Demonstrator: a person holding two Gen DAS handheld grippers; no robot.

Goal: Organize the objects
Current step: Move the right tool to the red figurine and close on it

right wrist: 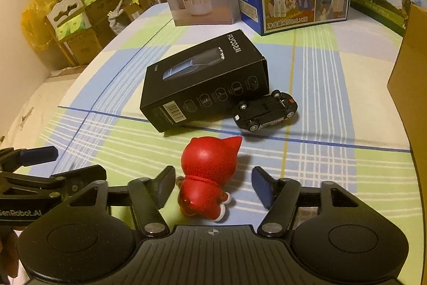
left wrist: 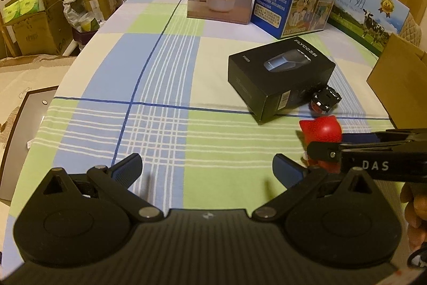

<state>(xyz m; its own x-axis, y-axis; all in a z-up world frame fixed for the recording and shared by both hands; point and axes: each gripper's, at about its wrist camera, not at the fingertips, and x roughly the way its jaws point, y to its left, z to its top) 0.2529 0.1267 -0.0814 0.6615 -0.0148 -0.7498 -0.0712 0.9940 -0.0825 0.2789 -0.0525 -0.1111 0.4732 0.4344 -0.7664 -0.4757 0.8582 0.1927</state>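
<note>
Right gripper [right wrist: 212,187] spread wide around the red cat figurine [right wrist: 206,178]; left gripper [left wrist: 206,168] wide, empty. Risk: off-centre closing topples the figurine.

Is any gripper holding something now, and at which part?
Nothing is held. The right gripper has open jaws around the red figure, not clamping it; the left gripper is open.

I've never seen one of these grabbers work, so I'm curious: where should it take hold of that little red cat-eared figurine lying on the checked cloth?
Probably around the small red cat-eared figurine at its narrow body, just below the big round head. It lies on its back between the open right gripper, whose fingers already flank the torso, so closing in from both sides should work. The smooth round head looks likelier to slip.
</note>
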